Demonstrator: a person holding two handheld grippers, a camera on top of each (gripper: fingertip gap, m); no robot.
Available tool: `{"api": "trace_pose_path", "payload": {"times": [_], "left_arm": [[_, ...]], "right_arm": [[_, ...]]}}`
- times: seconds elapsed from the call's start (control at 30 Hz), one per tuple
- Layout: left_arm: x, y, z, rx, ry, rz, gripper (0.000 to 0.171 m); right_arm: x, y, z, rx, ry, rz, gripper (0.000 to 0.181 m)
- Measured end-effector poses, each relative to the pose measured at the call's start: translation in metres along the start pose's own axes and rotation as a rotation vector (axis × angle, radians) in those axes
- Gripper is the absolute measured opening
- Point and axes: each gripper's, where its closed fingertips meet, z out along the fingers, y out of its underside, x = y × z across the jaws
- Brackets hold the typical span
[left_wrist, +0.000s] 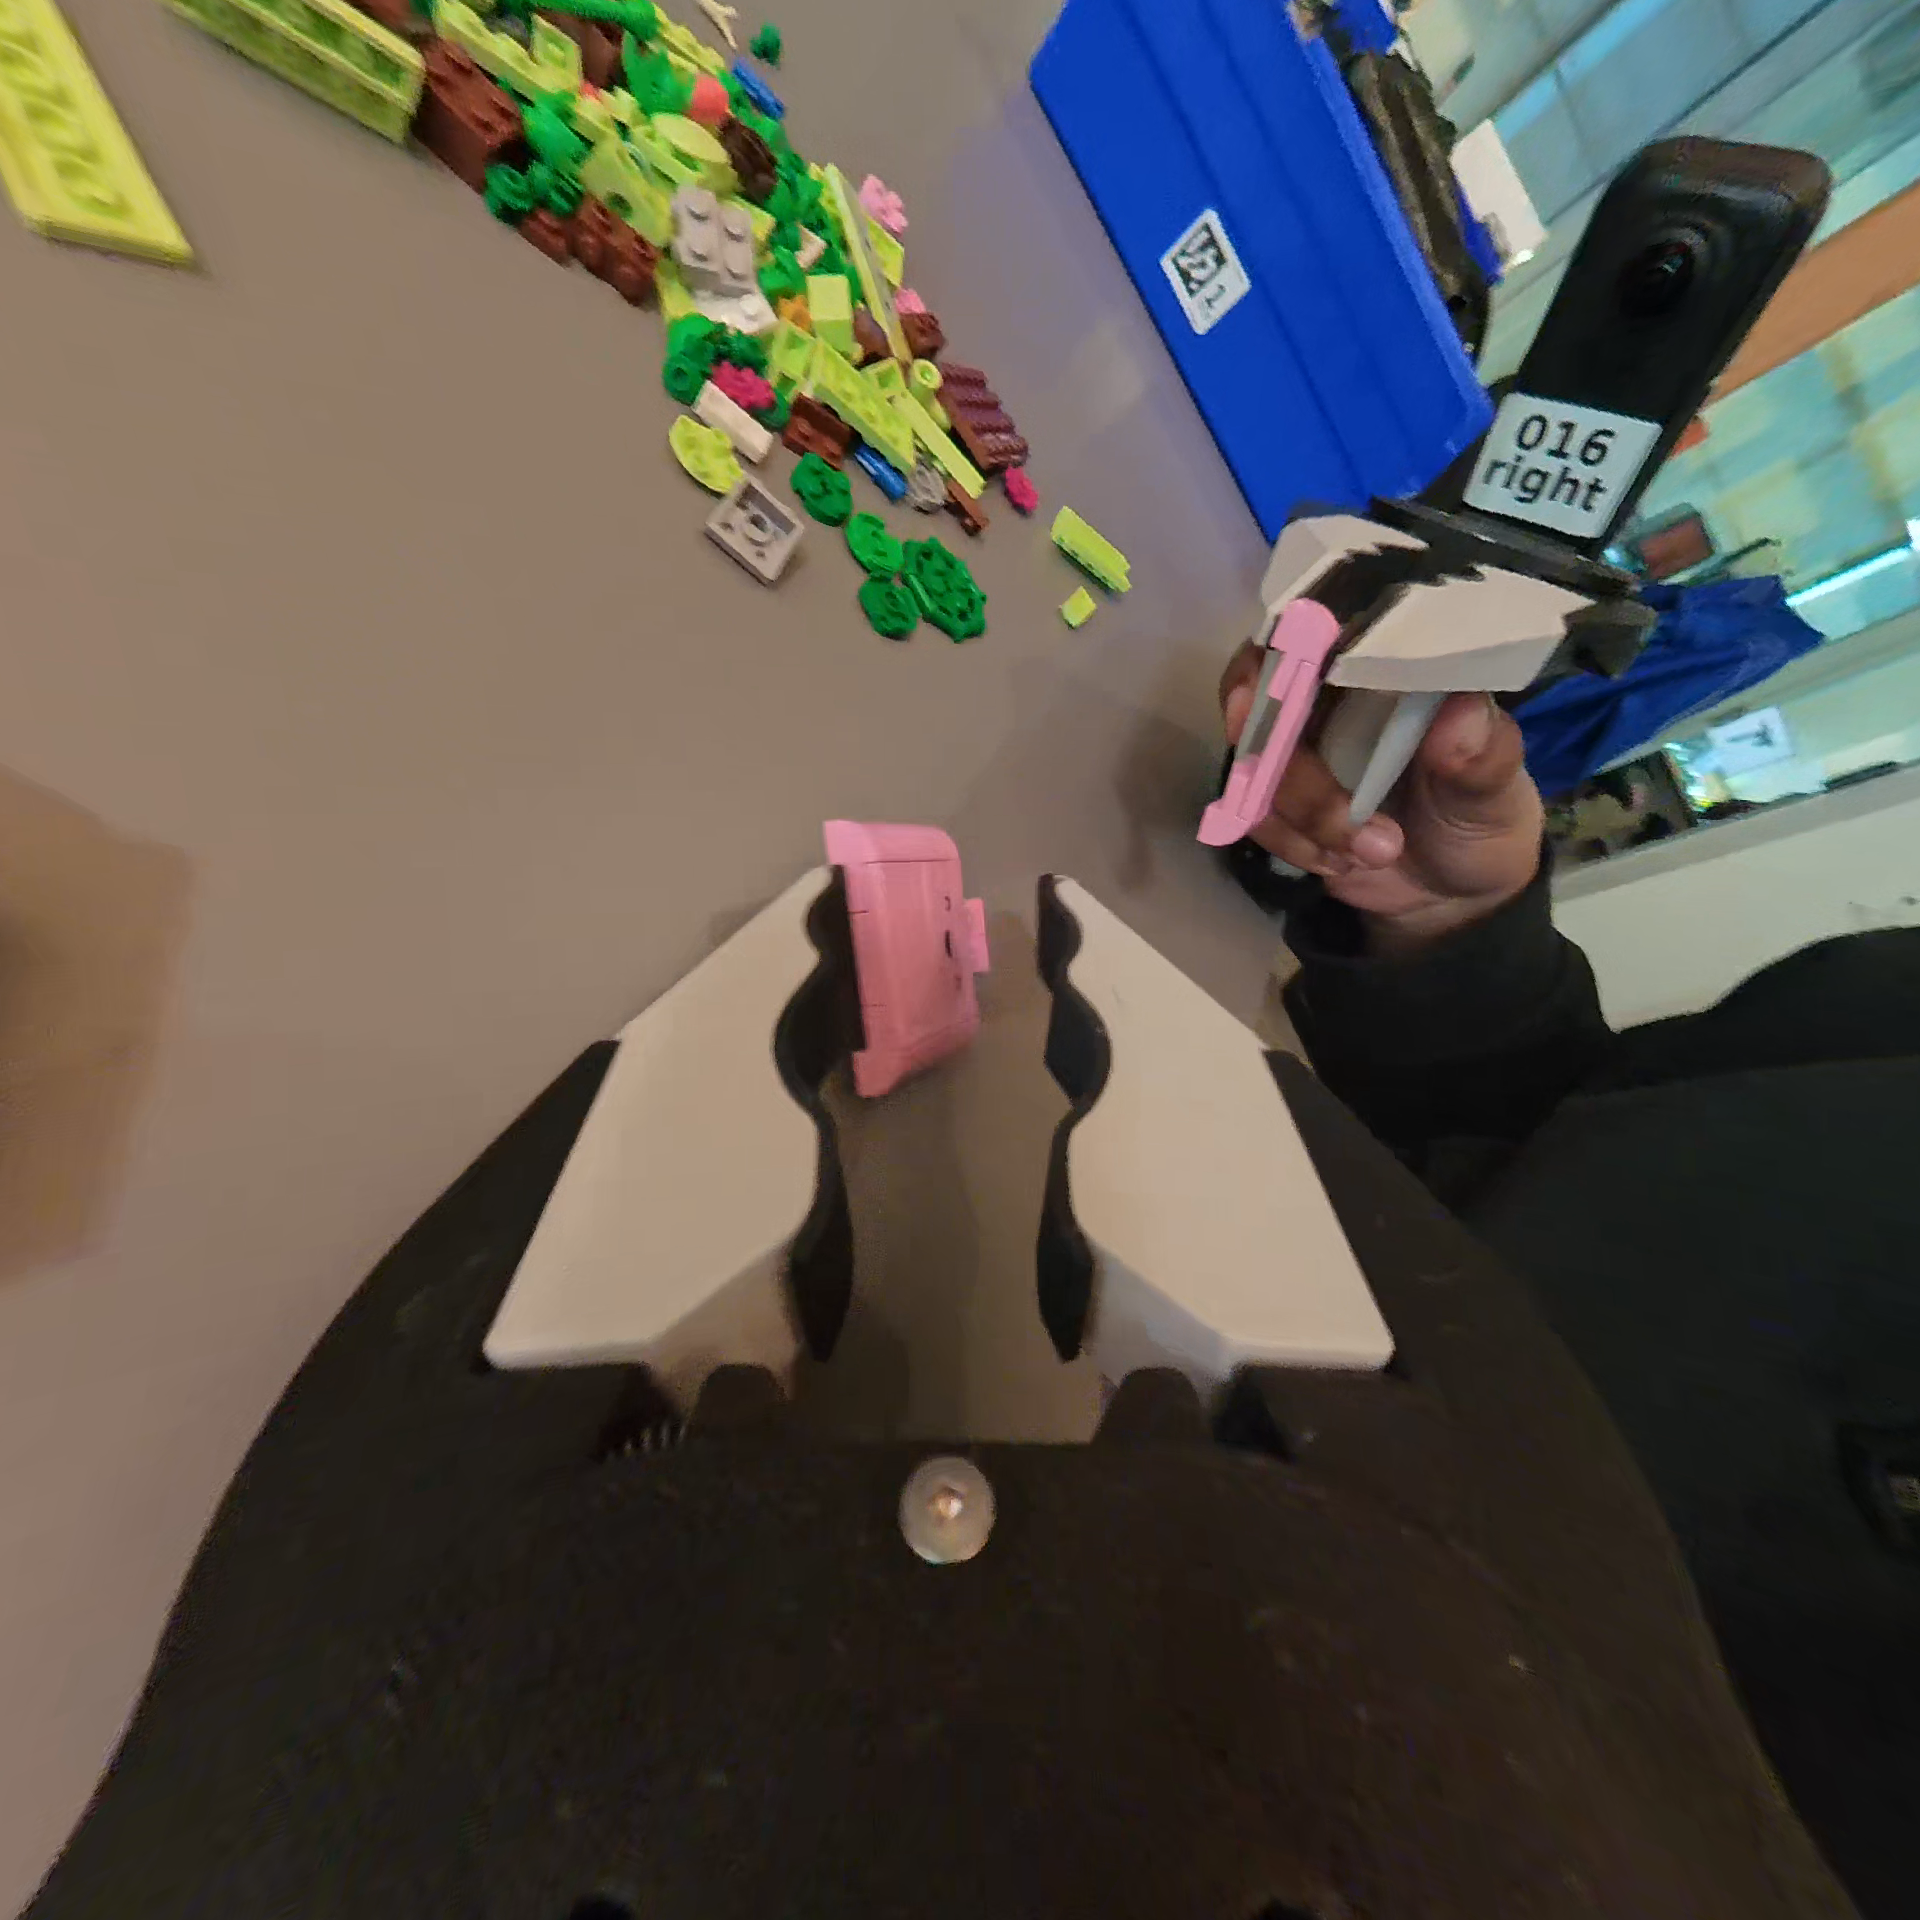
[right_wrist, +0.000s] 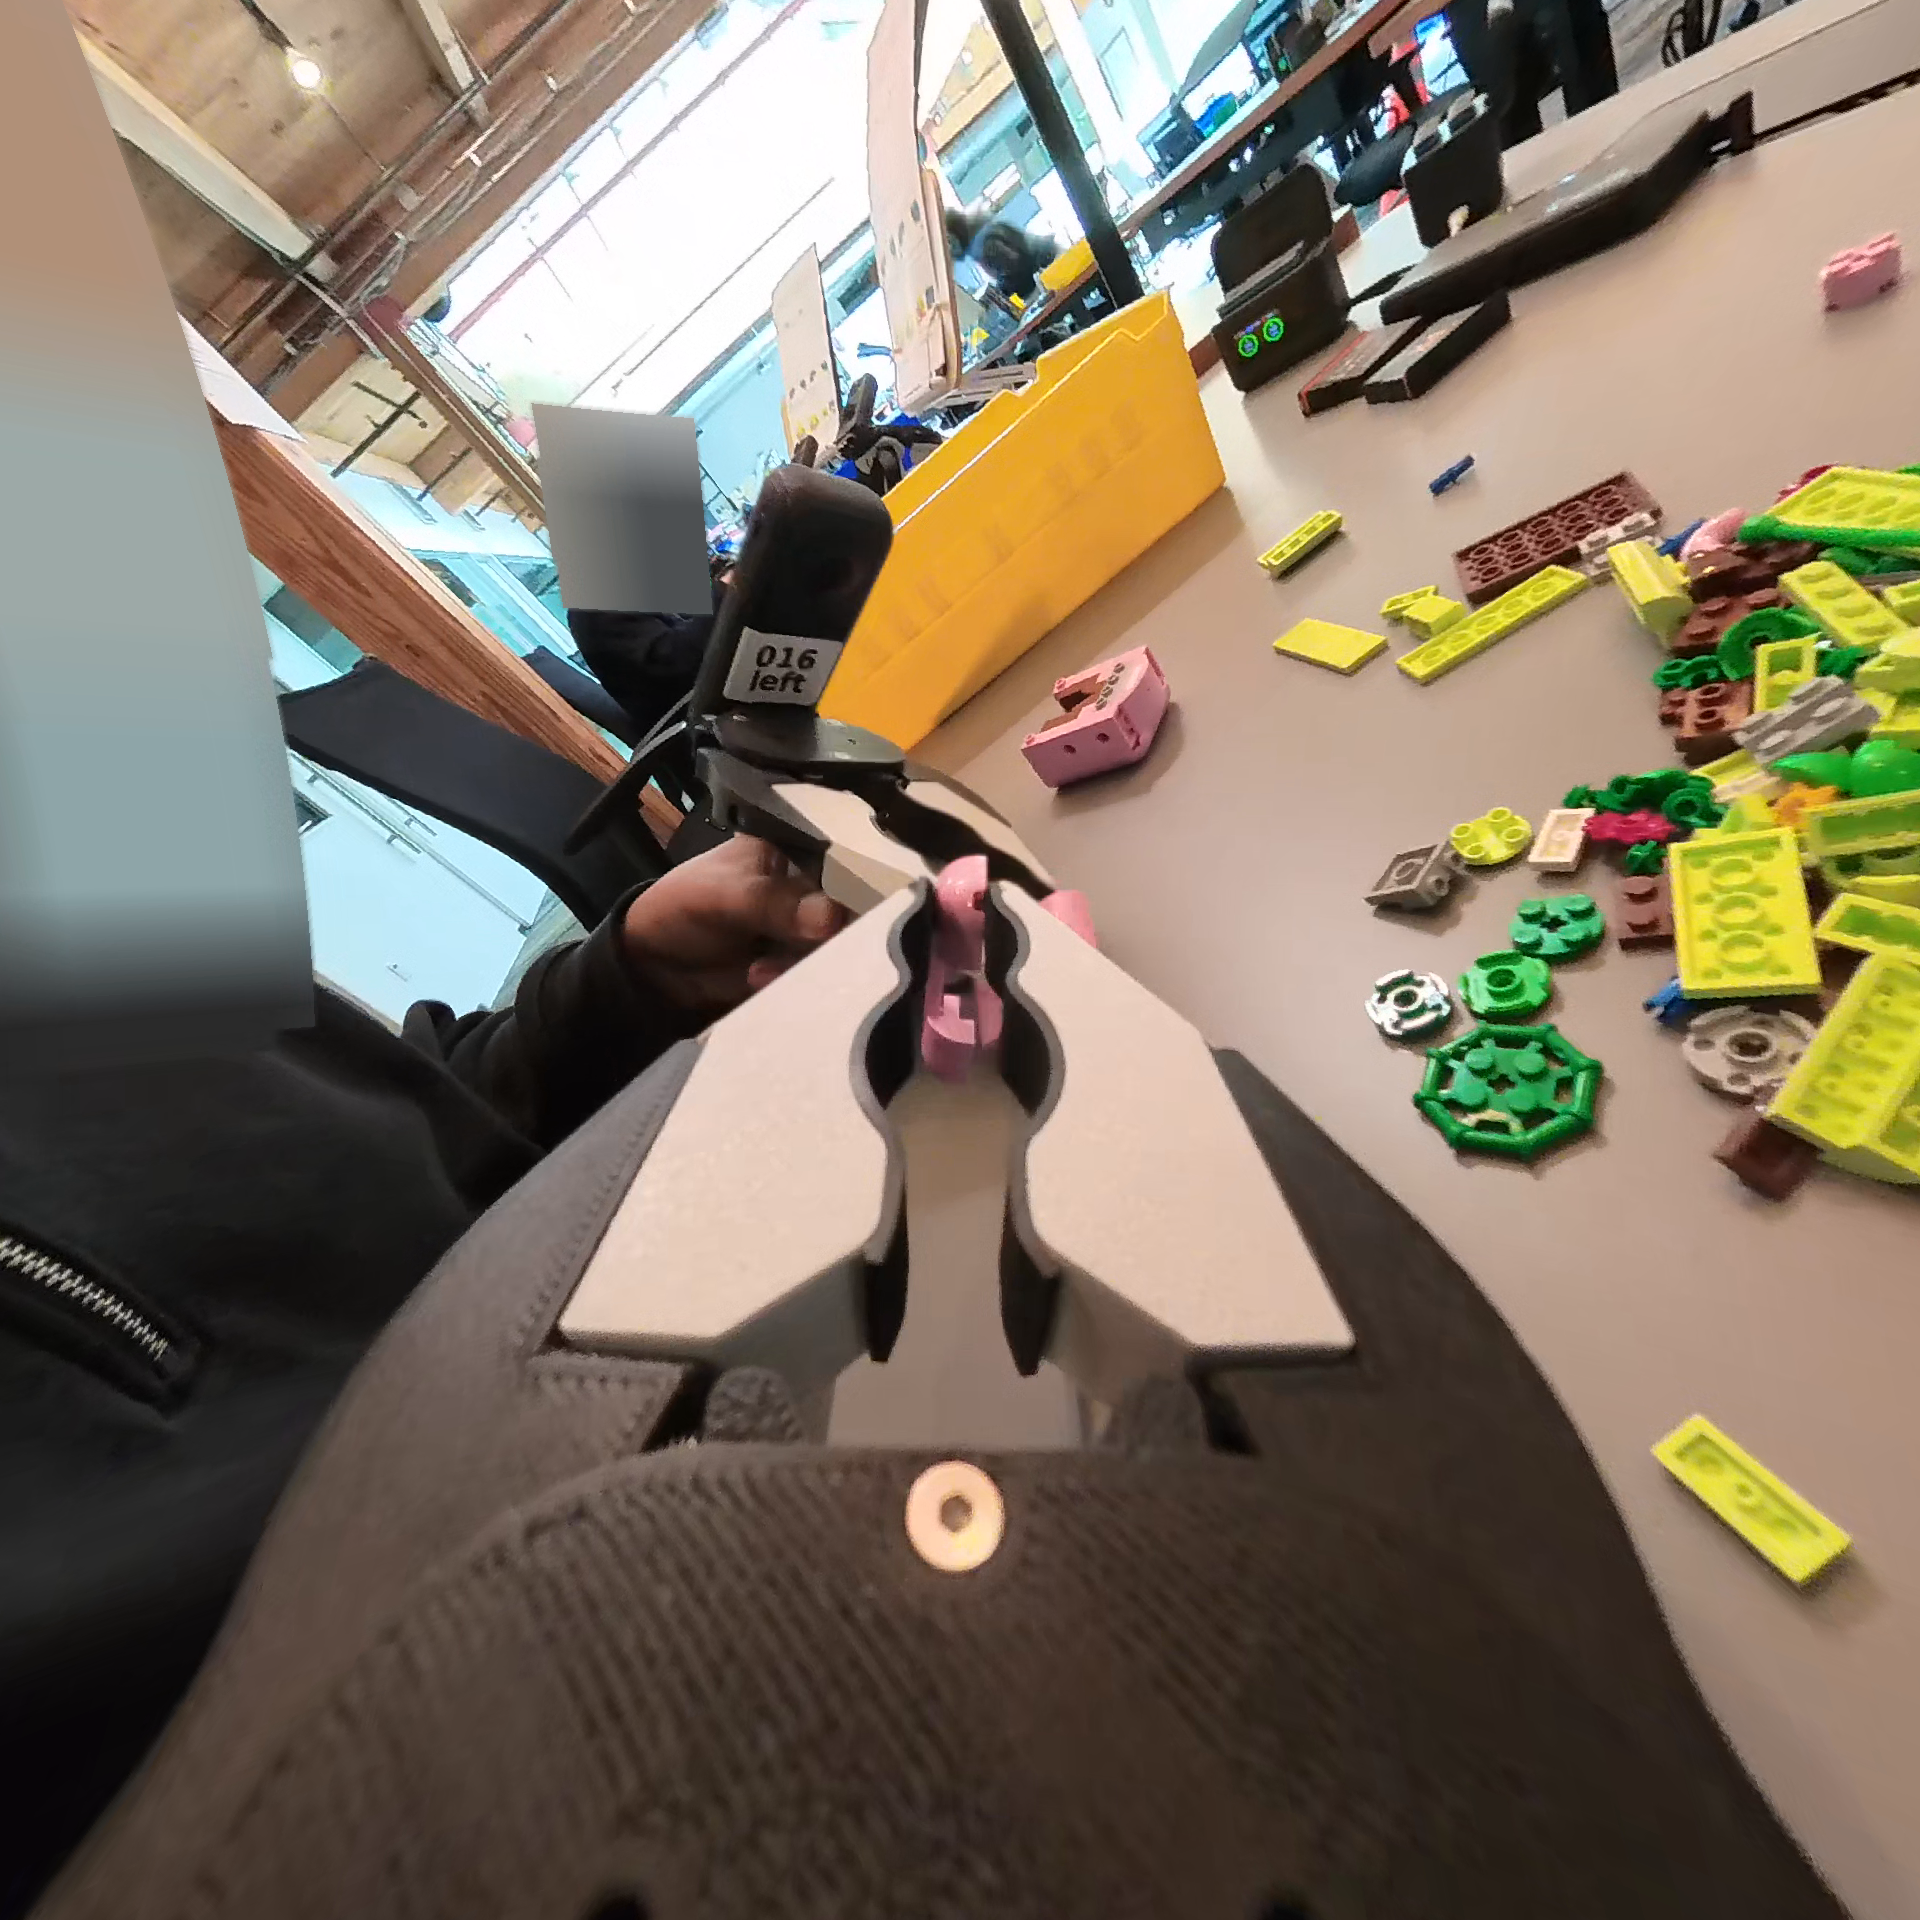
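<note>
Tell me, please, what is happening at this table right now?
A person holds a gripper in each hand above a grey table. The right gripper has its jaws shut on a thin pink curved piece. The left gripper has its jaws apart, with a pink block assembly resting against one jaw only. A pile of green, lime and brown bricks lies on the table, with another pink assembly near a yellow bin.

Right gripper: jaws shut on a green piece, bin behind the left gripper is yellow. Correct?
Not quite: the piece in the right gripper is pink, not green, as the right wrist view shows. Its jaws are shut on it, and the bin behind the left gripper is yellow.
</note>
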Motion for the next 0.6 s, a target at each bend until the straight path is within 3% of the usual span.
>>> {"api": "trace_pose_path", "payload": {"times": [0.1, 0.17, 0.27, 0.33, 0.43, 0.57, 0.6], "left_arm": [[-0.007, -0.018, -0.009, 0.107, -0.101, 0.08, 0.059], [0.009, -0.034, -0.017, 0.215, -0.095, 0.179, 0.061], [0.065, -0.034, -0.017, 0.239, 0.172, 0.237, 0.04], [0.083, -0.023, -0.01, 0.175, 0.291, 0.198, 0.04], [0.087, -0.015, 0.001, 0.155, 0.317, 0.191, 0.037], [0.093, -0.026, -0.006, 0.253, 0.385, 0.13, 0.0], [0.092, -0.026, -0.008, 0.256, 0.393, 0.128, 0.0]], "right_arm": [[-0.001, -0.003, -0.001, 0.027, -0.007, 0.013, 0.006], [-0.005, -0.006, -0.001, 0.056, -0.036, 0.013, 0.006], [-0.014, -0.007, 0.001, 0.082, -0.093, 0.031, 0.006], [-0.02, -0.009, 0.003, 0.105, -0.151, 0.066, 0.006], [-0.03, -0.014, 0.006, 0.156, -0.246, 0.138, 0.006], [-0.033, -0.013, 0.009, 0.163, -0.268, 0.149, 0.006], [-0.035, -0.014, 0.008, 0.168, -0.278, 0.143, 0.006]]}}
